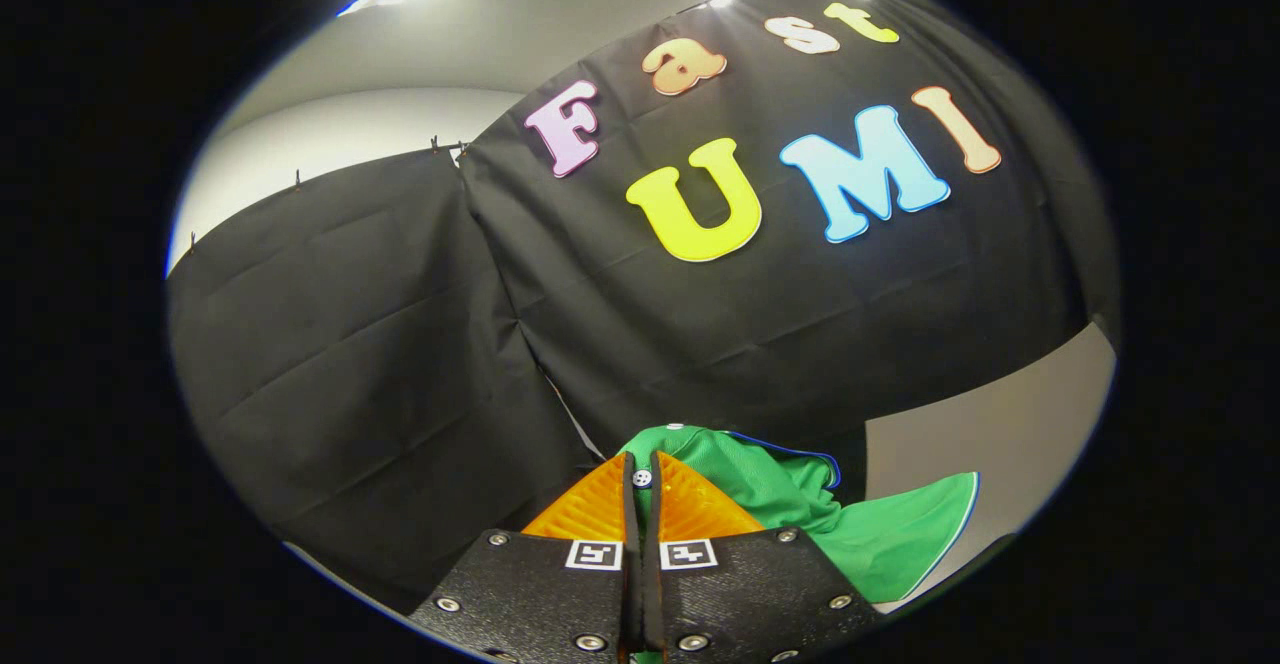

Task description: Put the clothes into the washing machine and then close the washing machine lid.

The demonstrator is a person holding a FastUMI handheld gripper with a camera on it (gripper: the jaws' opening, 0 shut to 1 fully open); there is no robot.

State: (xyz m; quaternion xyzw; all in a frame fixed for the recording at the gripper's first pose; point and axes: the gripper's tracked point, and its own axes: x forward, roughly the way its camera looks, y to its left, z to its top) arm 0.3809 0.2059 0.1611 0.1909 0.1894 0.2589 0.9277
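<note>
My gripper (640, 466) is shut on a green garment (790, 499) with white and blue trim. The two orange fingers (590, 509) are pressed almost together, with a thin fold of the green cloth and a small white button pinched at their tips. The rest of the garment hangs and spreads to the right of the fingers and just beyond them, lifted off any surface. The gripper points up toward the booth's black cloth wall.
The black cloth wall (400, 344) stands close ahead, hung in two panels that meet at a corner. A pale grey surface (1000, 424) lies to the right behind the garment. White wall and ceiling lights sit above the cloth.
</note>
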